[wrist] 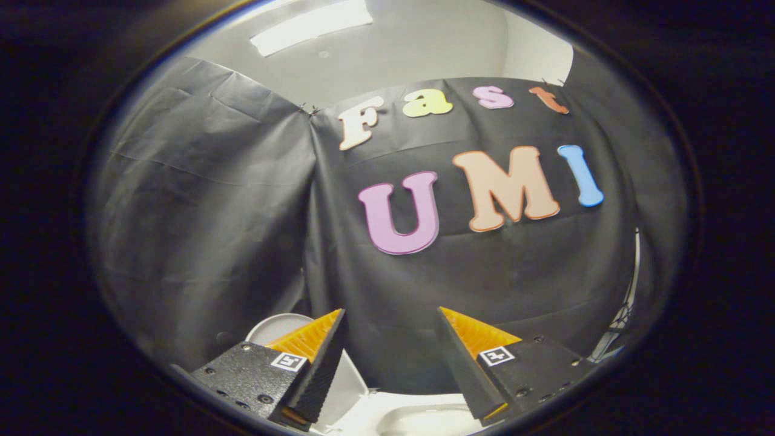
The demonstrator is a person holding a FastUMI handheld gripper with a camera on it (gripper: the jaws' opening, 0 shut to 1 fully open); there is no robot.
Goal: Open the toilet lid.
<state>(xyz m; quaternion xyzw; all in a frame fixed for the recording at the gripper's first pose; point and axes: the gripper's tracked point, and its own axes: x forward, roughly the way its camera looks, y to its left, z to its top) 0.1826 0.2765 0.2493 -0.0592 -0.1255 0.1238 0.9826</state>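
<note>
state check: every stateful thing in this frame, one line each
gripper: open, fingers spread wide, nothing between them, touching nothing
toilet lid: raised, standing up behind the left finger against the booth wall
toilet: white bowl rim exposed below and between the fingers; the inside of the bowl is too cropped to tell
ceiling light: on

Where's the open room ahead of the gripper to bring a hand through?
The gripper is open, nothing between its fingers; that gap, facing the black cloth wall, is free. It is tighter by the left finger, where the raised toilet lid stands beside it, above the toilet.
</note>
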